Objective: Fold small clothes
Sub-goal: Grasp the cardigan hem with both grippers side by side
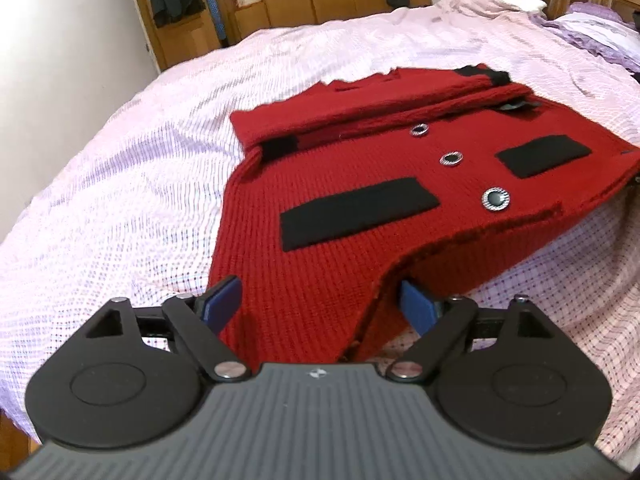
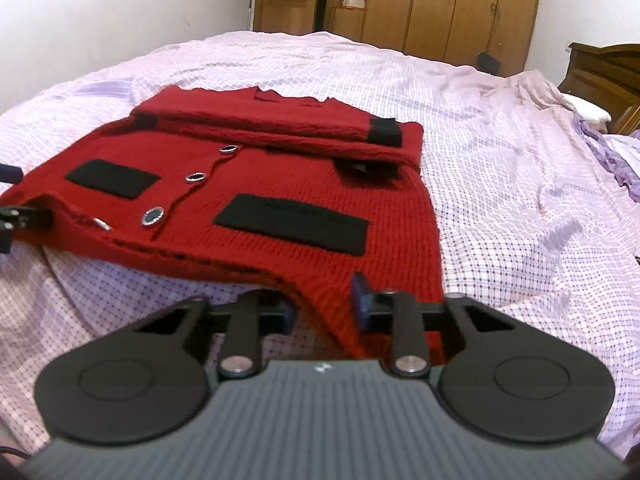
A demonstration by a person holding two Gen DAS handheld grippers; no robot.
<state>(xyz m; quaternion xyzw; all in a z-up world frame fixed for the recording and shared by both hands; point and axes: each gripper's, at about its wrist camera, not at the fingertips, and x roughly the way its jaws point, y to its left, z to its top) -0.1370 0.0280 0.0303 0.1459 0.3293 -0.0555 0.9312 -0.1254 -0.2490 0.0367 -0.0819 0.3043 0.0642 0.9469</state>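
The left gripper (image 1: 318, 300) points down at a shallow slant toward the bed, its blue pads (image 1: 221, 300) standing wide with the near-left hem corner of the red cardigan (image 1: 352, 200) between them; whether the pads press the knit cannot be told. The right gripper (image 2: 322, 306) slants down likewise, its jaws drawn much narrower around the opposite hem corner of the cardigan (image 2: 280, 184). A gap is visible beside the pads (image 2: 362, 296), so a firm pinch cannot be confirmed. In the right wrist view the left gripper's dark parts show at 9 o'clock, at the garment's edge.

The cardigan lies on the checked pink bedsheet (image 1: 120, 168), its hem raised off the sheet between the two grippers and casting a shadow beneath. Both sleeves are folded across the chest. Open sheet spreads wide toward 9 o'clock in the left view and toward 3 o'clock in the right view. Wooden wardrobes (image 2: 452, 4) stand beyond the bed's far edge at 12 o'clock.

The garment's long axis runs from the hem, nearest the cameras, to the collar at 12 o'clock, following the line of buttons (image 1: 451, 158).
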